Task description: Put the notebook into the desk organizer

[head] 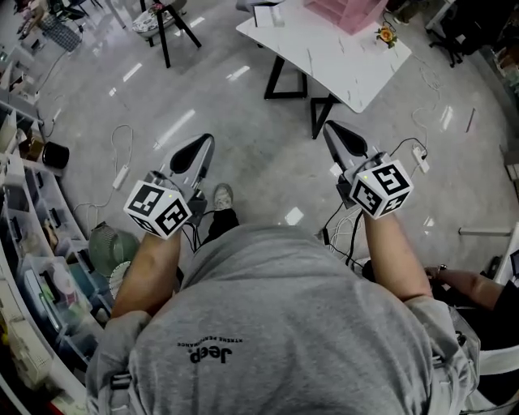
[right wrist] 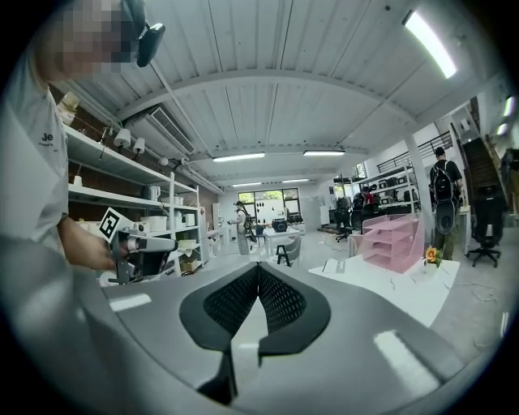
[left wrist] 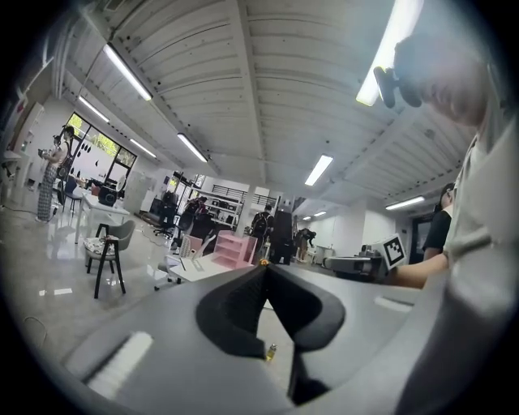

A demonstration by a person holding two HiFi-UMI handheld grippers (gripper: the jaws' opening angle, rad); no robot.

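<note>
The pink desk organizer (head: 347,11) stands on a white table (head: 340,61) far ahead of me. A white item (head: 268,14) by the table's left corner may be the notebook; I cannot tell for sure. My left gripper (head: 206,141) and right gripper (head: 331,126) are held at waist height over the floor and point forward, well short of the table. Both are shut and hold nothing. The left gripper view has its closed jaws (left wrist: 263,266) aimed toward the organizer (left wrist: 235,247). The right gripper view shows its closed jaws (right wrist: 258,266), with the organizer (right wrist: 393,239) off to the right.
A small orange flower (head: 387,35) sits on the table's right side. A chair (head: 166,20) stands at the back left. Shelves with bins (head: 32,243) line the left wall. Cables and a power strip (head: 420,158) lie on the floor. A seated person's hand (head: 454,284) is at the right.
</note>
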